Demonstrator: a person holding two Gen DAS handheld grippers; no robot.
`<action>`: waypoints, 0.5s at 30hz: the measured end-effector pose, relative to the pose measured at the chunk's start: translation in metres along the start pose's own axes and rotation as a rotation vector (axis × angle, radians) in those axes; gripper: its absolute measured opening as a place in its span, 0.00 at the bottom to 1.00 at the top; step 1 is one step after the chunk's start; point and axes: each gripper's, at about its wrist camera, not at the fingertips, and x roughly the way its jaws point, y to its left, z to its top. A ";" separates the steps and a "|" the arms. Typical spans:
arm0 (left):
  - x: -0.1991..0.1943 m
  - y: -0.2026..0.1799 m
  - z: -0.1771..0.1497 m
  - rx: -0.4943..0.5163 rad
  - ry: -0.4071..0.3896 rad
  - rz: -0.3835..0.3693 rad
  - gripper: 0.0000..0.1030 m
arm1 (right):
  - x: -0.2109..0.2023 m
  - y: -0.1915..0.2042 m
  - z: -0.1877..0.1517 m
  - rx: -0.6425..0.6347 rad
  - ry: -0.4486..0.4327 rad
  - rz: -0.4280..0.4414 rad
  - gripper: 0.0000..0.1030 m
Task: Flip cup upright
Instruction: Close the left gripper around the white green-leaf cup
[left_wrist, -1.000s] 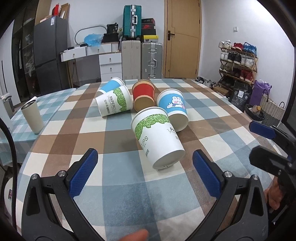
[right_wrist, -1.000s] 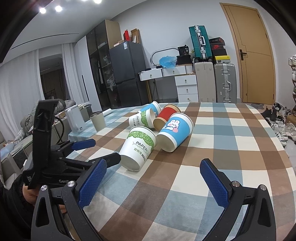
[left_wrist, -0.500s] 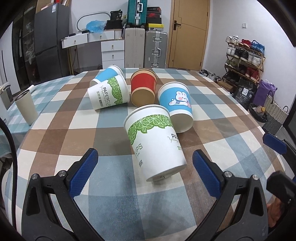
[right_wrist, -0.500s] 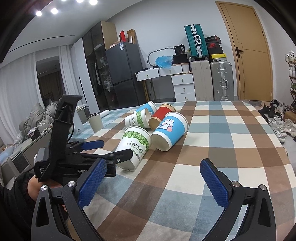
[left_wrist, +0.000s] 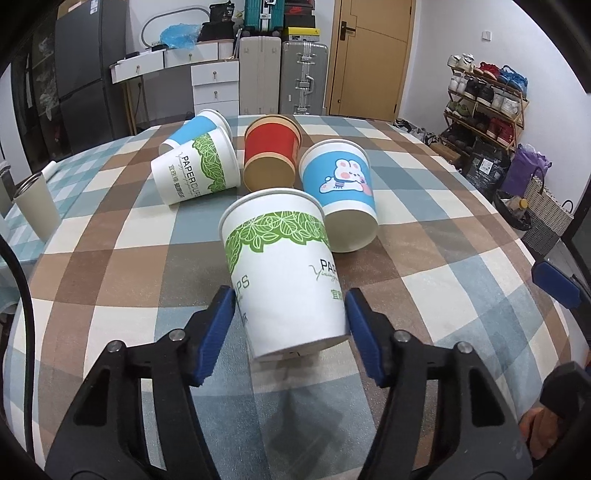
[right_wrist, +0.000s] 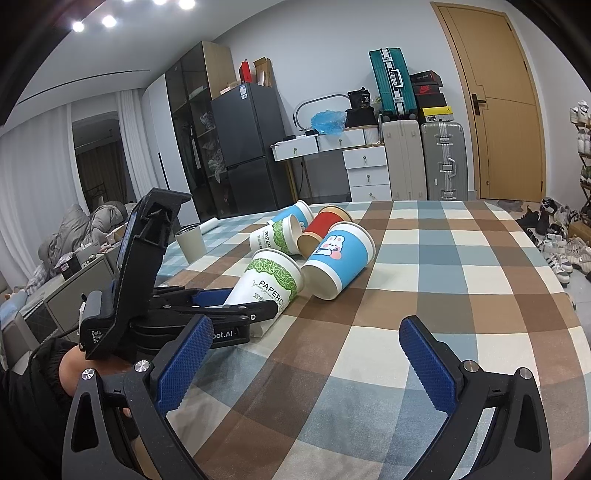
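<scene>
Several paper cups lie on their sides on the checked tablecloth (left_wrist: 110, 258). The nearest is a white cup with a green leaf band (left_wrist: 284, 273), its base toward me. My left gripper (left_wrist: 290, 317) has closed around its lower body, both blue pads touching its sides. In the right wrist view the same cup (right_wrist: 267, 286) sits between the left gripper's fingers. Behind it lie a blue bunny cup (left_wrist: 340, 192), a red cup (left_wrist: 271, 155), a second leaf cup (left_wrist: 195, 170) and a blue cup (left_wrist: 195, 129). My right gripper (right_wrist: 306, 354) is open and empty above the cloth.
A beige tumbler (left_wrist: 37, 206) stands upright at the table's left edge. The table's right edge drops to a shoe rack (left_wrist: 484, 99) and bags. The right gripper's blue tip (left_wrist: 554, 284) shows at the left view's right edge.
My left gripper moved forward and closed its fingers onto the nearest leaf cup. The right gripper stayed open and shifted little.
</scene>
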 end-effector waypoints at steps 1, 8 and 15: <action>-0.001 0.001 -0.001 -0.005 0.000 -0.004 0.55 | 0.000 0.000 0.000 0.000 0.000 -0.001 1.00; -0.012 0.010 -0.009 -0.045 -0.013 -0.011 0.54 | 0.002 0.001 0.000 -0.003 0.003 0.001 1.00; -0.035 0.023 -0.020 -0.077 -0.050 -0.021 0.53 | 0.006 0.007 -0.001 -0.020 0.010 0.008 1.00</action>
